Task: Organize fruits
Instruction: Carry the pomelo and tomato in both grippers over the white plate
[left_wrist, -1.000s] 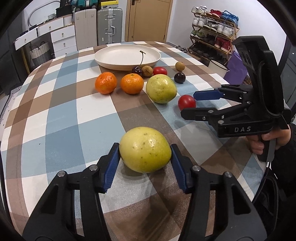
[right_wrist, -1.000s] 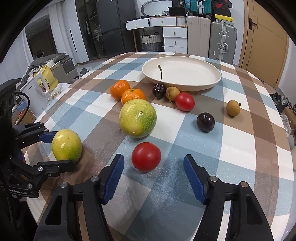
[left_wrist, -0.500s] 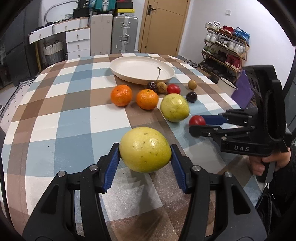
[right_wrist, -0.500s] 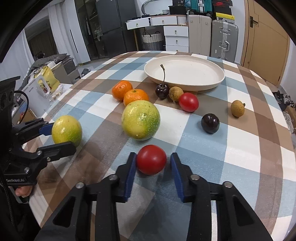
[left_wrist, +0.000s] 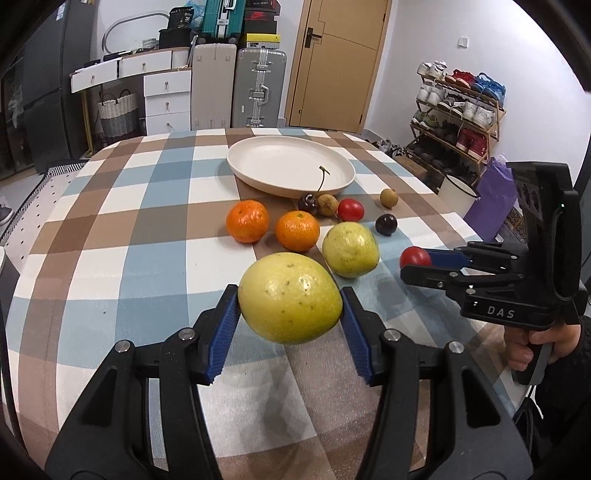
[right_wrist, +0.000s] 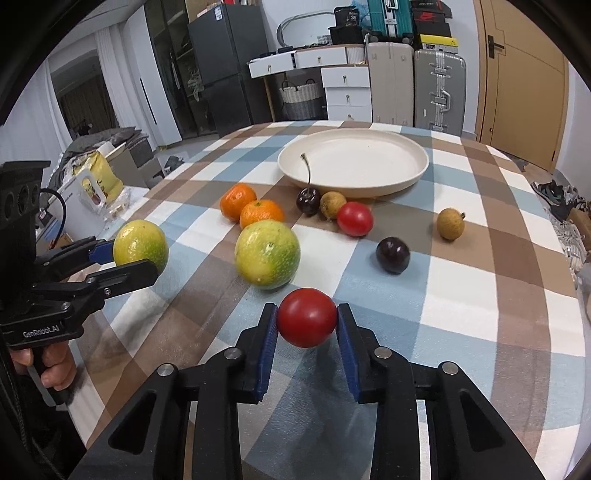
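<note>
Fruits lie grouped on the checked tablecloth (left_wrist: 110, 236) near the cream plate (right_wrist: 413, 173): two oranges (left_wrist: 247, 220), a second yellow-green citrus (right_wrist: 267, 254), a stemmed cherry (right_wrist: 308, 200), a red tomato (right_wrist: 354, 218), a dark plum (right_wrist: 393, 254) and two small brown fruits (right_wrist: 450, 223). Left gripper (left_wrist: 290, 325) is clamped on a large yellow-green citrus (left_wrist: 290, 297), blue pads (left_wrist: 225, 328) pressed to both sides, held clear of the cloth. Right gripper (right_wrist: 306, 332) is clamped on a small red tomato (right_wrist: 306, 316), likewise raised, with the plate bare.
</note>
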